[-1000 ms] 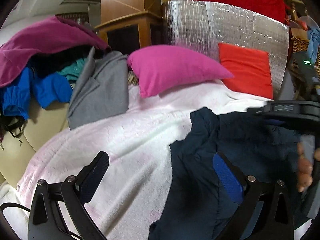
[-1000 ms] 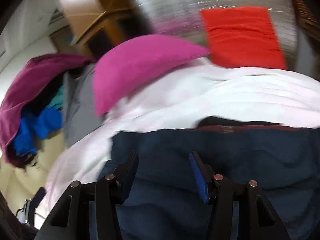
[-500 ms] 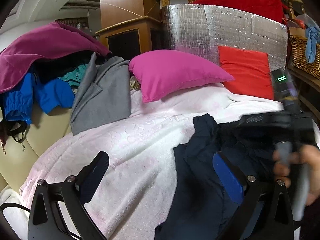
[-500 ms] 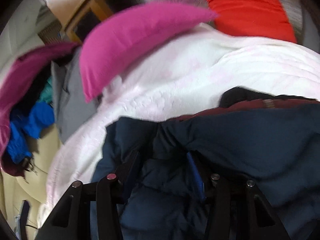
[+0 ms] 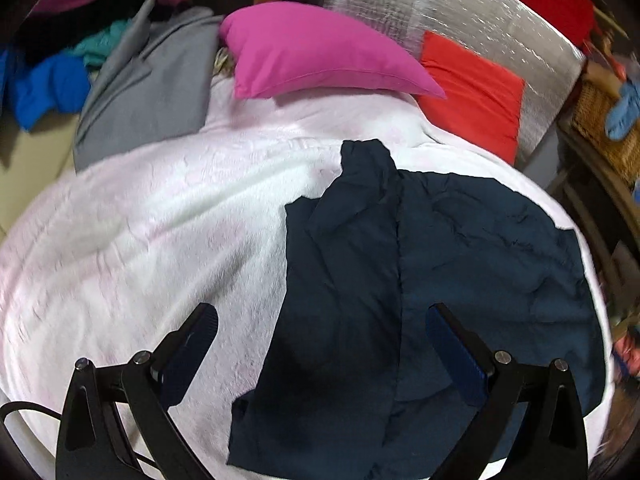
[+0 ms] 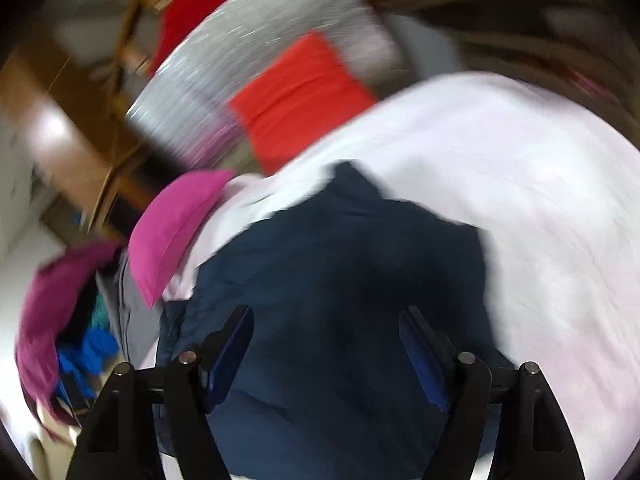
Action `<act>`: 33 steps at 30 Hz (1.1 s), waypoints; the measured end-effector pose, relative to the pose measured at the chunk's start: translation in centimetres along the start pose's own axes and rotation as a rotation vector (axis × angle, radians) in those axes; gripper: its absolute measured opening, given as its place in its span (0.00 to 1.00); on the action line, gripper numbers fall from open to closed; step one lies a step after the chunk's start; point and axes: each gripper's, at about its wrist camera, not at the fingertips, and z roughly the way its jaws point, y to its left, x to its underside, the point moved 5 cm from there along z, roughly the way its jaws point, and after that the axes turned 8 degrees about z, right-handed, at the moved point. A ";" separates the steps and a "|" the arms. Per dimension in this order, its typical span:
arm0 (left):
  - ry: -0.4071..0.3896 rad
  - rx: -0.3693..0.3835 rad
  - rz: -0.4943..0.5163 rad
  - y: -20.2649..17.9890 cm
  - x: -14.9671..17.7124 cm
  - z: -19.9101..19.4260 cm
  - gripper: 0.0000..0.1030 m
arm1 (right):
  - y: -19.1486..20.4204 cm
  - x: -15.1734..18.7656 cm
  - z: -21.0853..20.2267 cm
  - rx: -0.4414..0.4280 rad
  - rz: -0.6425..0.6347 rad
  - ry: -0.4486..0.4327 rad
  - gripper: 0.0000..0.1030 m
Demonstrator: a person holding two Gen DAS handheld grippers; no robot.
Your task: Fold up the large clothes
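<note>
Bed under pale blanket [image 5: 160,216]; silver foil panel [image 5: 460,12] at far edge, wooden cabinet [image 6: 80,168] behind, wicker basket [image 5: 608,132] beside.

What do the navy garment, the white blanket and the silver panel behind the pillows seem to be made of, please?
Navy garment: probably thin woven synthetic, matte, with crisp creases and a stitched seam. White blanket: likely plush fleece, showing a soft nap and faint embossed pattern. Silver panel: looks like reflective foil insulation, shiny with a quilted grid.

Jacket [image 5: 440,280] on blanket [image 5: 160,220], pillow [image 5: 320,56] behind; clothes pile [image 5: 80,68] left
</note>
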 end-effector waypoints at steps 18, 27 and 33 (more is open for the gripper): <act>0.220 0.141 -0.322 1.9 8.6 0.4 1.00 | -7.2 5.9 -1.4 -0.144 0.313 0.189 0.78; 0.238 0.229 -0.406 1.0 9.1 1.4 1.00 | -7.5 5.4 1.7 -0.126 0.395 0.156 0.79; 0.199 0.238 -0.445 2.1 9.0 0.3 1.00 | -6.3 4.8 3.3 -0.127 0.383 0.135 0.84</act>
